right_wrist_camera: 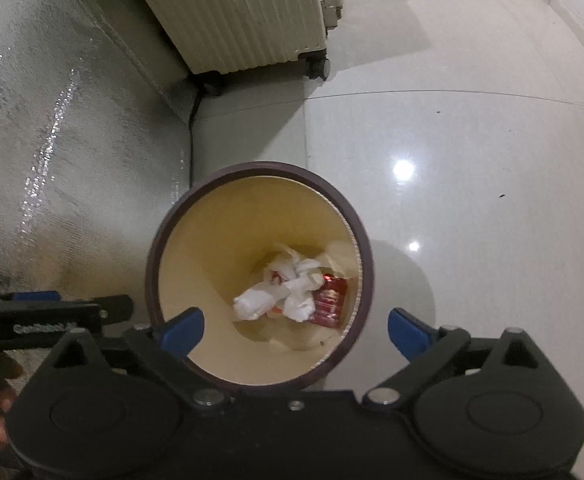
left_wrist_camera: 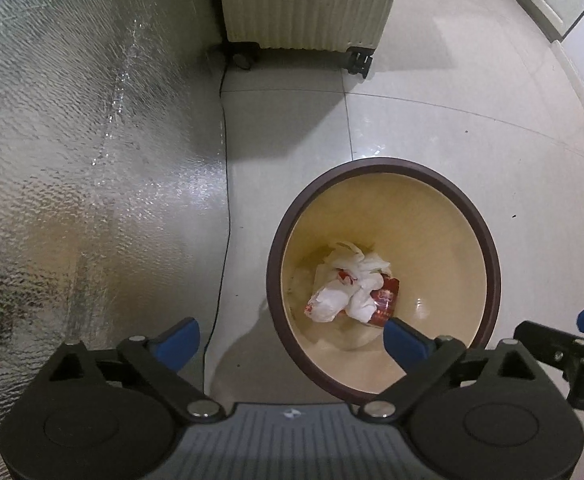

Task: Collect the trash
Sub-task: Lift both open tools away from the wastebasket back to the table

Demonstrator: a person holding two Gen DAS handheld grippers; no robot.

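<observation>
Overhead, both cameras look down on a tiled floor (right_wrist_camera: 452, 128) with a silvery textured mat (left_wrist_camera: 72, 140) along its left side and a ribbed cream suitcase (left_wrist_camera: 308, 0) on wheels at the far edge. A thin black cable (left_wrist_camera: 223, 184) runs along the mat's border.

Waste bin (left_wrist_camera: 488, 248), dark brown rim, cream interior, stands on the tile just beside the mat. Trash lies at its bottom: crumpled white tissue (left_wrist_camera: 346, 288) touching a red wrapper (left_wrist_camera: 386, 298).

Left gripper (left_wrist_camera: 292, 334): jaws spread wide, nothing between them; right blue pad hangs over the bin's opening, left pad over the mat edge. Right gripper (right_wrist_camera: 298, 330): jaws also spread, empty, straddling the near rim of the bin. Both point steeply downward, side by side, close together; each shows at the edge of the other's view.

Judgement: drop looks complete, nothing left in either jaw. No loose trash shows on the floor here. To do this step well, lift both grippers straight up clear of the rim before swinging away, so a pad does not catch the rim and tip the bin.
</observation>
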